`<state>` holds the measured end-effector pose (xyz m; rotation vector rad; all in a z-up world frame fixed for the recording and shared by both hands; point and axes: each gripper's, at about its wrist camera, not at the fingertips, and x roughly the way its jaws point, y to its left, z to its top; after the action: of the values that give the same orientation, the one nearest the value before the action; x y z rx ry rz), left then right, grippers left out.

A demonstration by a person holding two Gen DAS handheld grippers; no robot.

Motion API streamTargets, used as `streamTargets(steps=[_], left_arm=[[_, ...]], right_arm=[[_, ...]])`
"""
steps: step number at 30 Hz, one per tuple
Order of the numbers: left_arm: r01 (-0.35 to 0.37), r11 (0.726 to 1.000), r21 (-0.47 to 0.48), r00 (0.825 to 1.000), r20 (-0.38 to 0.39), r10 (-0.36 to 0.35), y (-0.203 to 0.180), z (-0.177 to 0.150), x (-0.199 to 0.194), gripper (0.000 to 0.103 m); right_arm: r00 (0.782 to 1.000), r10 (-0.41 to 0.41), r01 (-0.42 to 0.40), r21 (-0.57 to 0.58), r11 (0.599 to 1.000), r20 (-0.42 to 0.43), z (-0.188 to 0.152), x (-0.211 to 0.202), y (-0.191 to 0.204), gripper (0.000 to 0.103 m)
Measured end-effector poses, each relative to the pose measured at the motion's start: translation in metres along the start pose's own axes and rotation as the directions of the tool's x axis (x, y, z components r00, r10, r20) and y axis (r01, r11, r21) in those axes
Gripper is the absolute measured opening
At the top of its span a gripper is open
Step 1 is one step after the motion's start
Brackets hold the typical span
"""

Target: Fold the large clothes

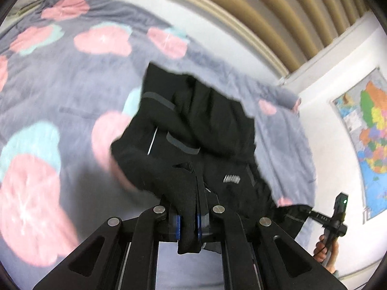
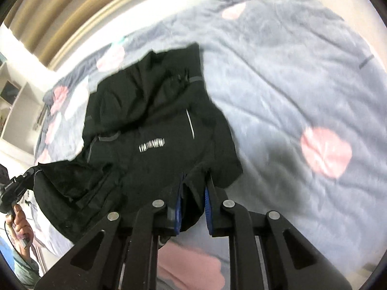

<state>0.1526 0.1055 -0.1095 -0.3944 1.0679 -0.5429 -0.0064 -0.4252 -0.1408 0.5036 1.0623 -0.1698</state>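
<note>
A black garment with grey trim and a small white logo hangs lifted over the bed, stretched between both grippers. My left gripper is shut on a bunched black edge of it, the cloth squeezed between the blue pads. In the right wrist view the same black garment drapes away from me, and my right gripper is shut on a fold of its near edge. The right gripper also shows at the far right of the left wrist view, held by a hand, with cloth at its tip.
A grey quilt with pink and teal blotches covers the bed beneath. A tan curved headboard and white wall lie behind. A coloured map hangs on the right wall. White shelves stand at the left.
</note>
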Motion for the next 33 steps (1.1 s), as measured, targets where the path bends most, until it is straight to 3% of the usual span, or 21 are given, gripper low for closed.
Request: streamTargets(steps=[9, 18, 22, 24, 25, 27, 30, 33], left_arm=[[-0.048, 0.994, 0.094, 0.997, 0.065, 0.042, -0.024, 0.103, 0.044, 0.008], [-0.133, 0.990, 0.042, 0.990, 0.043, 0.132, 0.002, 0.210, 0.152, 0.009], [-0.171, 0.982, -0.079, 0.985, -0.006, 0.172, 0.037, 0.230, 0.211, 0.009], [-0.199, 0.969, -0.146, 0.980, -0.053, 0.193, 0.060, 0.232, 0.243, 0.009], [-0.215, 0.961, -0.172, 0.976, -0.079, 0.204, 0.072, 0.230, 0.257, 0.009], [-0.230, 0.948, -0.219, 0.971, -0.122, 0.207, 0.090, 0.224, 0.276, 0.012], [-0.161, 0.952, -0.261, 0.983, -0.130, 0.130, 0.107, 0.219, 0.280, 0.013], [-0.110, 0.977, -0.184, 0.987, -0.140, 0.084, 0.104, 0.222, 0.261, 0.017]], right_arm=[[0.998, -0.038, 0.039, -0.023, 0.999, 0.056, 0.099, 0.024, 0.018, 0.019], [0.995, -0.062, 0.063, -0.010, 0.998, 0.072, 0.227, 0.116, 0.031, 0.019], [0.996, -0.065, 0.063, 0.028, 0.998, 0.061, 0.257, 0.149, 0.025, 0.031], [0.996, -0.042, 0.040, 0.032, 0.999, 0.076, 0.262, 0.156, 0.021, 0.060], [0.996, -0.038, 0.036, 0.028, 0.999, 0.082, 0.262, 0.158, 0.019, 0.064], [0.997, -0.049, 0.048, 0.009, 0.999, 0.061, 0.262, 0.171, 0.015, 0.065], [0.998, -0.061, 0.061, -0.002, 0.998, -0.001, 0.260, 0.195, 0.005, 0.065], [0.998, -0.041, 0.041, -0.006, 0.999, -0.045, 0.260, 0.216, -0.004, 0.065]])
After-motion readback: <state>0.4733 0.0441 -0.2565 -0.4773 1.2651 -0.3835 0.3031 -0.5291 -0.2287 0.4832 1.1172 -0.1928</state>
